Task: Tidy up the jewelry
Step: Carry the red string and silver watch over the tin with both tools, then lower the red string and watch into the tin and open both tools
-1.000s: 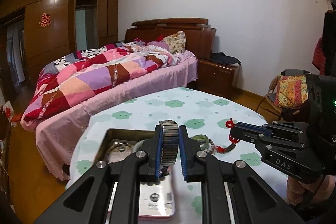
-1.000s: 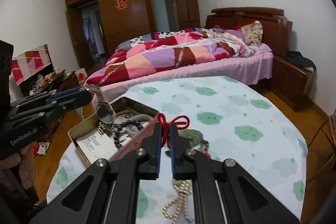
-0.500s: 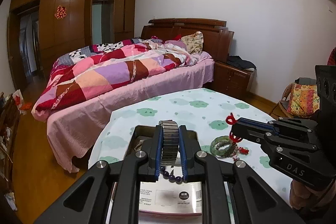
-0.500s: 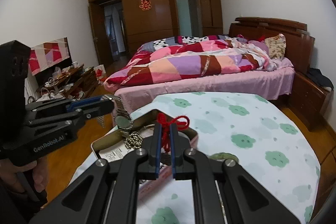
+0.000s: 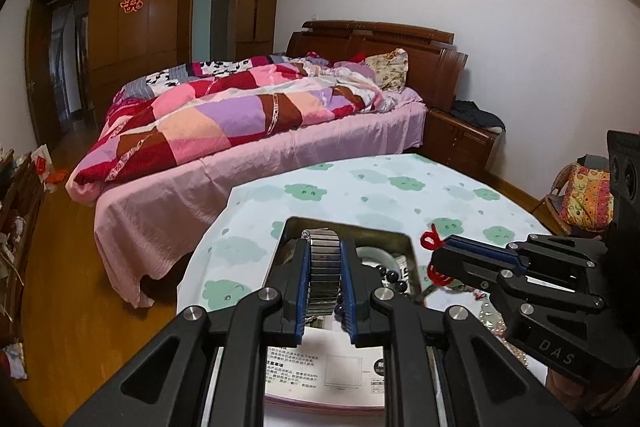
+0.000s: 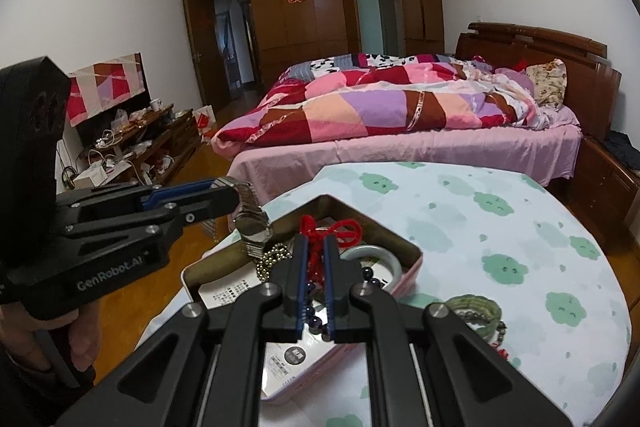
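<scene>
My left gripper (image 5: 324, 259) is shut on a metal watch (image 5: 325, 267) by its band; the watch face hangs below it in the right wrist view (image 6: 252, 227). It is held over the pink tin box (image 6: 408, 259). My right gripper (image 6: 313, 259) is shut on a red cord (image 6: 340, 229) of a beaded string, above the same box (image 5: 400, 239). The right gripper also shows in the left wrist view (image 5: 440, 255). In the box lie a pale jade bangle (image 6: 380, 253), dark beads (image 6: 372, 281), a gold bead chain (image 6: 272, 259) and a printed card (image 5: 328, 371).
The box sits at the near left edge of a round table with a green cloud cloth (image 6: 500, 227). A green bead bracelet (image 6: 480, 309) lies on the cloth right of the box. A bed (image 5: 240, 123) stands behind the table.
Both grippers have moved over the tin box, still holding the watch and the red cord. The green bracelet now lies on the cloth beside the box.
</scene>
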`<action>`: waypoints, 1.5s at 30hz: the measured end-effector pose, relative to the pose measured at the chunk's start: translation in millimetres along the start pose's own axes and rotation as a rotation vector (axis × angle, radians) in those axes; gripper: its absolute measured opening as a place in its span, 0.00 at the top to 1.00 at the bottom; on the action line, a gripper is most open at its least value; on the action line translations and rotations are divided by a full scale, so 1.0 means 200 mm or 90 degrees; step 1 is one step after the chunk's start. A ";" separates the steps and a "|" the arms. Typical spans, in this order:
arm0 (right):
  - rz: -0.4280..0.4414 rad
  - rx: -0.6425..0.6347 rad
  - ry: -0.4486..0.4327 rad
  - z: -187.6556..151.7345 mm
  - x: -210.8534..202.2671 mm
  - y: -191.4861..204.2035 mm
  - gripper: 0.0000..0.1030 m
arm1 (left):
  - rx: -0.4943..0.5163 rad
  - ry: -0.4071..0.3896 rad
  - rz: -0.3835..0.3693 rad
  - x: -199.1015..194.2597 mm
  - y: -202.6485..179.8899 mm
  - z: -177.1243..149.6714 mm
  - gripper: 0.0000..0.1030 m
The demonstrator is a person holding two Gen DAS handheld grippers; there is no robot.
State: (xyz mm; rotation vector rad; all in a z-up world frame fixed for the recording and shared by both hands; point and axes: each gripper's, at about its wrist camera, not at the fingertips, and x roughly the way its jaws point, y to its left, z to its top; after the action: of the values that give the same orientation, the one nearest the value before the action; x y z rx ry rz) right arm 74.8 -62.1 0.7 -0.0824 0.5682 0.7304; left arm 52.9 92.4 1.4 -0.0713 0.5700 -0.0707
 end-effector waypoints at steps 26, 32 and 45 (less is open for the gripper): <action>-0.012 0.004 0.094 -0.12 0.25 0.01 0.91 | 0.000 0.081 0.022 0.24 0.06 -0.12 0.86; -0.019 0.004 0.108 -0.14 0.28 0.00 0.91 | -0.003 0.100 0.025 0.29 0.08 -0.15 0.86; -0.032 0.024 0.125 -0.18 0.31 -0.04 0.85 | -0.002 0.121 0.034 0.33 0.08 -0.19 0.76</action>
State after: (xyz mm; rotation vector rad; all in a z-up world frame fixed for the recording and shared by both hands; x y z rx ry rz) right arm 101.0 -39.8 -62.0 -0.1336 0.7640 0.6665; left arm 89.3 101.7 -66.8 -0.0524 0.7620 -0.0242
